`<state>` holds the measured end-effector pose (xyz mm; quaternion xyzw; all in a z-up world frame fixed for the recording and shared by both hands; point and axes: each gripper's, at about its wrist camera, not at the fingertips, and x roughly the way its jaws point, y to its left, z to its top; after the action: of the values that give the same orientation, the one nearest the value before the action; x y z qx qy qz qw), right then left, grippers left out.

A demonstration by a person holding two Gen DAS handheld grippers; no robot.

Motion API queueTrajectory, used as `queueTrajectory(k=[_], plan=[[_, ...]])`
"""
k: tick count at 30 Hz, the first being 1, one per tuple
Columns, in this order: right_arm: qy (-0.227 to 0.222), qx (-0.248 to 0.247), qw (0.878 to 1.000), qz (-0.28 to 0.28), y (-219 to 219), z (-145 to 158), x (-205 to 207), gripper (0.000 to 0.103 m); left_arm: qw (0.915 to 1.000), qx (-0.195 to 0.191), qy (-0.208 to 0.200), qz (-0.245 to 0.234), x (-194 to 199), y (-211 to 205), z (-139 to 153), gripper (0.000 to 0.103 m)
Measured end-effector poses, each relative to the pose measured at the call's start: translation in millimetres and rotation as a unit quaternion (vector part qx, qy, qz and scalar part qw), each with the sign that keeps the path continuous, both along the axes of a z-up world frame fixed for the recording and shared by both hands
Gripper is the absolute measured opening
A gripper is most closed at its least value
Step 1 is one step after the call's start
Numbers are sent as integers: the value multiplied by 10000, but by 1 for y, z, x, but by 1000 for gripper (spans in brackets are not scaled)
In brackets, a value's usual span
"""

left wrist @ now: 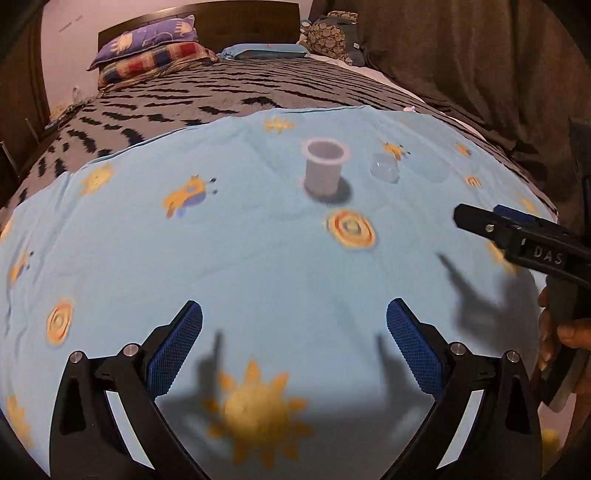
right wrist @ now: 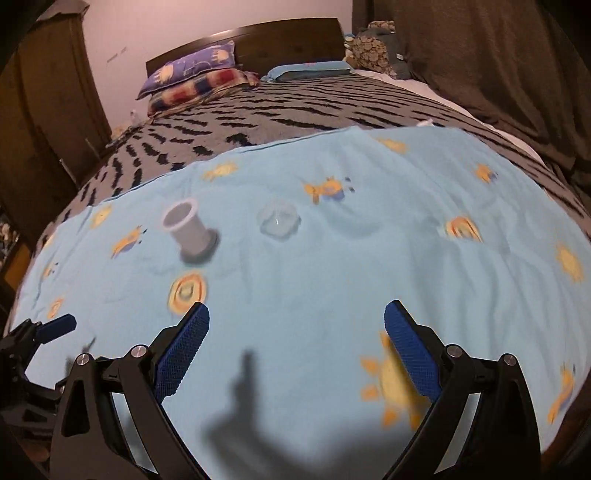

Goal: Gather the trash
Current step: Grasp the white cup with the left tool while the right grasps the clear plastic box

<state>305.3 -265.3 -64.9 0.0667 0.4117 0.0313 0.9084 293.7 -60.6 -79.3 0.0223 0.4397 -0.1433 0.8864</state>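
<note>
**Two open grippers held over a blue sheet with a cup and a clear container ahead**

A light blue sheet [left wrist: 258, 251] printed with suns and bees is spread over the near part of a bed; beyond its far edge a grey blanket with black marks [left wrist: 229, 92] is seen, and pillows [left wrist: 155, 51] are stacked against a dark headboard [left wrist: 236, 18] at the far end. A brown curtain [left wrist: 480, 55] hangs along the right side.

A white plastic cup [left wrist: 323, 168] is seen standing upright on the sheet, its mouth open upward. Just to its right a small clear plastic container [left wrist: 385, 169] lies on the sheet, near the cup but not touching it. Both items are blurred, so finer detail cannot be told. In the right wrist view the cup [right wrist: 190, 230] appears left of centre and the clear container [right wrist: 277, 221] near the middle.

The left gripper [left wrist: 294, 343] is held above the near part of the sheet with its blue-padded fingers spread wide apart and nothing between them. The right gripper [right wrist: 297, 343] is likewise held over the sheet, fingers wide apart and empty, to the right of the left one. Both grippers are well apart from the cup and the container, which lie farther away. Shadows of the fingers are cast on the sheet below.
</note>
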Motion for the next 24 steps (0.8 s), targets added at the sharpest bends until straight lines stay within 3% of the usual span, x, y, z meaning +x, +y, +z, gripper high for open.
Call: queueTrajectory(k=[9, 18, 20, 21, 24], plan=[[373, 416, 9984, 39, 3, -22, 76, 69, 9998, -39, 208, -38, 51, -15, -17, 95], [433, 270, 9987, 1, 11, -33, 115, 66, 9995, -96, 287, -48, 79, -26, -27, 94], [436, 170, 9989, 24, 12, -34, 119, 46, 9996, -90, 271, -43, 85, -28, -28, 94], [440, 147, 9989, 17, 12, -34, 120, 42, 9996, -87, 268, -34, 87, -29, -28, 94], [423, 183, 9989, 71, 6, -34, 120, 42, 9996, -88, 254, -25, 96, -33, -30, 94]])
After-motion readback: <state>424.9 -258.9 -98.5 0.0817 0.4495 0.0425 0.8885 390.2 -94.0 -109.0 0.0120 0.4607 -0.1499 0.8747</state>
